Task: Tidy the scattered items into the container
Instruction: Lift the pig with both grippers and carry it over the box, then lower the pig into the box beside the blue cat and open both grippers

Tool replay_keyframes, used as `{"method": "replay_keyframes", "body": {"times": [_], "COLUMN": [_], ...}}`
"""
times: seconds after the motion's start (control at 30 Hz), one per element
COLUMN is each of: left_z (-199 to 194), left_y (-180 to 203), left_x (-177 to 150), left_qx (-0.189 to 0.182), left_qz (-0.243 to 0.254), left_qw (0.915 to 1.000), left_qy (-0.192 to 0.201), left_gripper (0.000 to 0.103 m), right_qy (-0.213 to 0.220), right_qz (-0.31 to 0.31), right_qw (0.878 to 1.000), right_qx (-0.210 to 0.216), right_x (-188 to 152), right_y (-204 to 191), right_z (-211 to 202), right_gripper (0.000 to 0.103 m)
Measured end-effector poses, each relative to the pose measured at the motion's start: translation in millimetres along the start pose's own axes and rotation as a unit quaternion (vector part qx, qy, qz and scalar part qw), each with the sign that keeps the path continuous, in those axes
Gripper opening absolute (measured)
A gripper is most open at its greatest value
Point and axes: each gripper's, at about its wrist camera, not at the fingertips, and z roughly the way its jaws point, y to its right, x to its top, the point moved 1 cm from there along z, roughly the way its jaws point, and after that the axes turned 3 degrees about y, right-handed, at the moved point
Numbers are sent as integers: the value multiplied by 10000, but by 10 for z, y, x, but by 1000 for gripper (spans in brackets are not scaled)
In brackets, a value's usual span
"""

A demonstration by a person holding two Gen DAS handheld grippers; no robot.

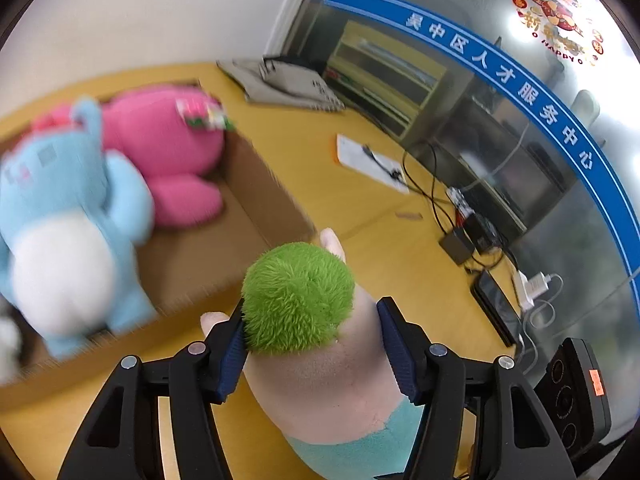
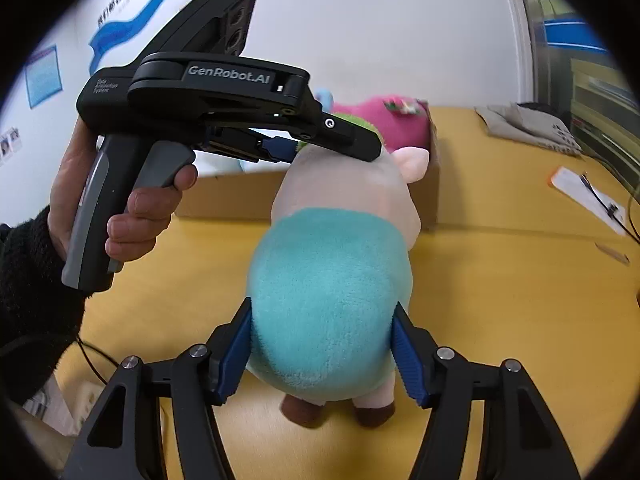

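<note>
Both tongs are on the same plush toy (image 2: 332,280). The left tongs (image 1: 312,344) are part-way open around its head: the left pad presses into the green hair (image 1: 296,296), while the right pad sits at the pale cheek, and contact there is hard to judge. The right tongs (image 2: 322,356) are clamped on the teal rump, both blue pads sunk into the fur. No earlier look to compare, so that's the grip as it stands.

The toy stands on its brown feet on the yellow counter (image 2: 500,300), just in front of the cardboard box (image 1: 256,200), its pink ear near the box's corner. Inside the box lie a pink plush (image 1: 168,140) and a blurred blue plush (image 1: 68,220) with a white belly.

A hand (image 2: 120,216) in a black sleeve holds the left tool's handle.

Toward the counter's far edge: a clipboard with paper (image 1: 368,160), black cables (image 1: 424,192), a small black box (image 1: 456,246), a folded grey cloth (image 1: 280,84). Beyond the edge, a glass wall with a blue banner (image 1: 520,92).
</note>
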Motion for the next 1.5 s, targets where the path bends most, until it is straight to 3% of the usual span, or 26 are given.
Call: {"method": "replay_keyframes", "body": {"times": [0.3,0.43,0.5,0.63,0.8,0.87,1.1,1.17,1.23,1.3,1.33,1.37,1.4,1.5], "left_z": [-261,-24,221,672,995,1054,1394,1410,1379,1213,1114,993,843,314], "left_y": [-429,-805,-968,-1148,-1163,-1114,-1077,-1060,-1018,-985,-972,-945,-905,-733], "left_x": [1190,1469,1484,1304,1102,1121,1067,1076,1088,1102,1109,1109,1103,1001], "left_qx": [638,842,911,799,695,755,787,849,953,1005,1023,1051,1070,1068], "left_qz": [348,189,115,-18,-11,60,27,17,70,28,-29,-85,-116,-34], "left_qw": [9942,9936,9947,9968,9970,9963,9948,9940,9933,9940,9943,9943,9942,9929], "left_qy": [788,734,463,-65,-335,-400,-651,-690,-656,-430,-303,-159,12,517], "left_gripper": [65,65,65,65,67,68,80,82,83,83,83,84,84,100], "right_qy": [1009,1309,1237,666,477,532,430,230,-15,1,-5,-43,-143,-168], "right_qz": [-341,-492,-494,-401,-70,-265,-38,50,-34,15,71,143,246,397], "right_qw": [9942,9901,9910,9970,9988,9981,9989,9996,9994,9993,9991,9987,9979,9967], "right_qx": [113,106,97,-63,-29,-155,-198,-130,-338,-379,-407,-480,-577,-691], "right_x": [1144,1440,1457,1221,1039,1050,1223,1229,1155,1132,1137,1134,1117,1069], "right_y": [124,319,434,589,656,587,631,621,553,504,508,517,528,522], "right_z": [363,750,988,1297,1116,999,951,1058,1178,1142,1138,1128,1118,1026], "right_gripper": [63,63,63,63,60,46,47,47,47,50,59,78,82,82]}}
